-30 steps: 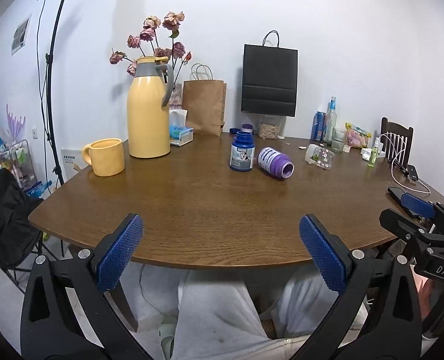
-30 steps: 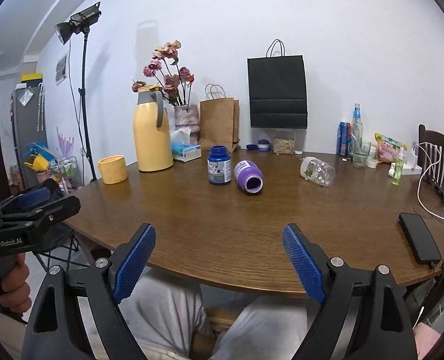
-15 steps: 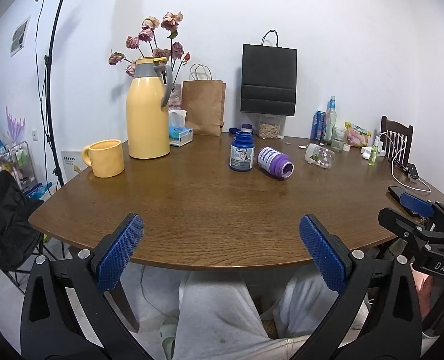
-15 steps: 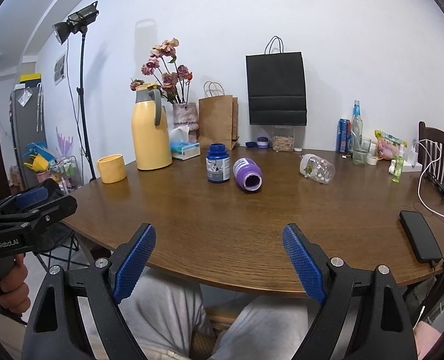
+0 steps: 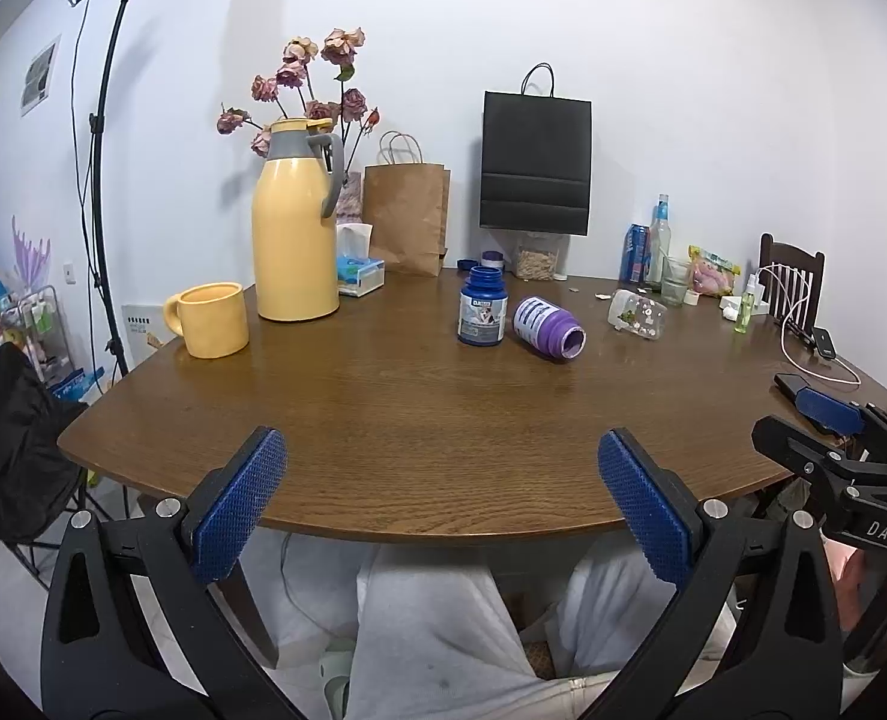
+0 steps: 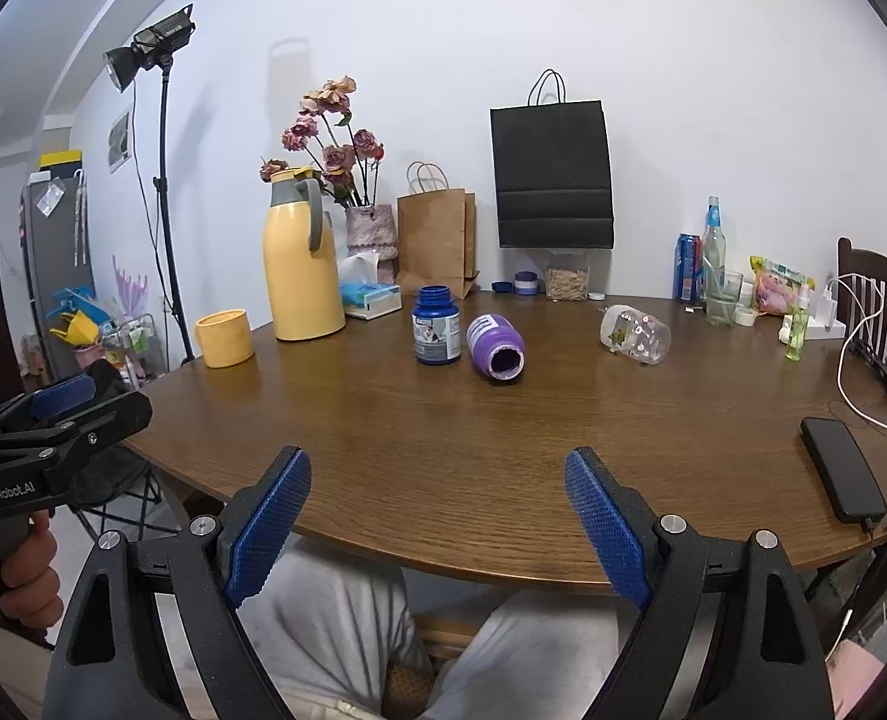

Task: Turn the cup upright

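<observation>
- Purple cup (image 5: 547, 327) lies on its side mid-table (image 5: 419, 420), just right of an upright blue bottle (image 5: 482, 307).
- Left gripper (image 5: 440, 498) and right gripper (image 6: 437, 516) hover at the near edge, fingers spread, holding nothing.

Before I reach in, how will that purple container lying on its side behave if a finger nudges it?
The purple container lies on its round side on the smooth wooden table, so it will probably roll sideways if nudged. Its open mouth shows a seemingly empty inside, so it is likely light and skids easily. It looks like rigid plastic, unlikely to deform.
</observation>
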Demonstrator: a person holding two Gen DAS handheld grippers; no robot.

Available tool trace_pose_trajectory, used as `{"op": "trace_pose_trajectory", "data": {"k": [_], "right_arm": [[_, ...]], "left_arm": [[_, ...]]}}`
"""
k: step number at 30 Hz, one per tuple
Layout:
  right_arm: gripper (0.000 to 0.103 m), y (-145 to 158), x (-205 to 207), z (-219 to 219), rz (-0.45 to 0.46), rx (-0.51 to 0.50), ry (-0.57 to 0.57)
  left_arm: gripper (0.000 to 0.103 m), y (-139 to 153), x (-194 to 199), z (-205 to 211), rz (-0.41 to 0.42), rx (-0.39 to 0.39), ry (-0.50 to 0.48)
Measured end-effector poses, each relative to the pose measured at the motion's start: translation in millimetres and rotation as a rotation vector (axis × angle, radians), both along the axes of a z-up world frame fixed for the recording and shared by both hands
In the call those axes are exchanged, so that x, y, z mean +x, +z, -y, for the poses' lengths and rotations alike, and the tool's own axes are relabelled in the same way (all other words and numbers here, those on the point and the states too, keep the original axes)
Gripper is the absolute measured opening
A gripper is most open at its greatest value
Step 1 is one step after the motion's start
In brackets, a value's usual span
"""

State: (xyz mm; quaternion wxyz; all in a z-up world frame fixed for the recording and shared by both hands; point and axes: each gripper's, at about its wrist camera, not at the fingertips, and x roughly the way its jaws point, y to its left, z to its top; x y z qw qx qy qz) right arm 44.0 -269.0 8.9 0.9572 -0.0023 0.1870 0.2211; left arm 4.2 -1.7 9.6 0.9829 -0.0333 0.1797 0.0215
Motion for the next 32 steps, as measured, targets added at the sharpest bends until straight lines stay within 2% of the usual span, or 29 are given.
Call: {"op": "trace_pose_trajectory", "data": {"k": [32], "right_arm": [[0.090, -1.2, 0.0, -1.0, -0.006, 0.000, 0.006]], "left_arm": [[0.103, 0.0, 0.1, 4.9, 0.002, -0.008, 0.005]]}}
